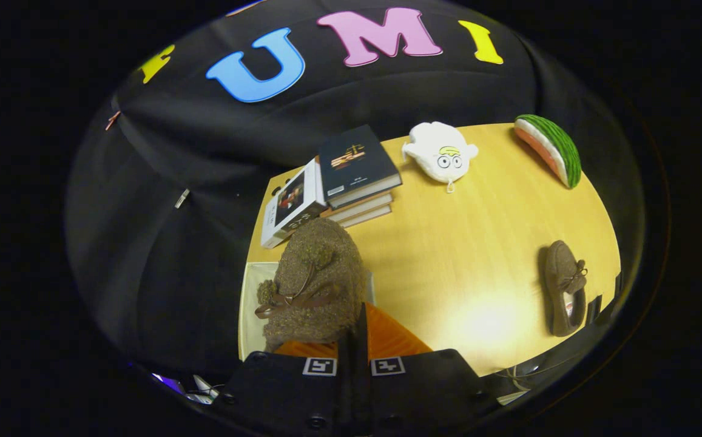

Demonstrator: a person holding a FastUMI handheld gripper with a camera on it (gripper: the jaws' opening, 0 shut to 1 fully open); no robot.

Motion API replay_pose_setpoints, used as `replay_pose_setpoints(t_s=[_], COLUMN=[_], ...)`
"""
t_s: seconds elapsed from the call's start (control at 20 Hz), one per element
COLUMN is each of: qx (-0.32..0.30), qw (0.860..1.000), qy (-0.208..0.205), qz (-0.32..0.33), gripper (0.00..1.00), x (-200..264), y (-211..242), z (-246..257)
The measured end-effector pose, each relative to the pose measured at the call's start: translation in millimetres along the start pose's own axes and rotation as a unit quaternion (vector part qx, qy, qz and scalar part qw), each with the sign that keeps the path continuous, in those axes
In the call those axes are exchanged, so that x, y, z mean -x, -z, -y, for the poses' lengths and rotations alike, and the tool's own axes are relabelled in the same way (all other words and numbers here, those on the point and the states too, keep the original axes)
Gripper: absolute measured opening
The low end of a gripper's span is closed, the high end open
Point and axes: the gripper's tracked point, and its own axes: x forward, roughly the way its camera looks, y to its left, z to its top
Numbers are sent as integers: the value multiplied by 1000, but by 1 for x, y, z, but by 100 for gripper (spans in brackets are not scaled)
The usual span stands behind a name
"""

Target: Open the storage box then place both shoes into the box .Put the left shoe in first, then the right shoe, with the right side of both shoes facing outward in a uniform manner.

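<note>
Gripped by the gripper (354, 340), whose fingers are pressed together on it, one brown shoe (317, 285) is held over the open white storage box (249, 315); the other shoe (564, 288) is left well apart on the table (460, 243), still to be placed.

Hand-held gripper (354, 340) w/ fingers pinched tight on shoe (314, 285), tilted fwd.

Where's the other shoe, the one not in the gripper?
The loose shoe lies on the table, well off to the right of the gripper, below the watermelon toy.
</note>
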Motion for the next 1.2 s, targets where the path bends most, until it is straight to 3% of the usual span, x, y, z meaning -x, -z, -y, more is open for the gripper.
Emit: replay_pose_setpoints(t_s=[0.25,0.75,1.05,1.2], qx=[20,10,5,-4], qw=[999,997,995,992], qy=[3,23,-4,-48], qz=[-40,-78,-97,-113], gripper=[6,9,15,27], x=[-34,-87,-101,-96], y=[37,71,86,96], z=[-44,-68,-81,-99])
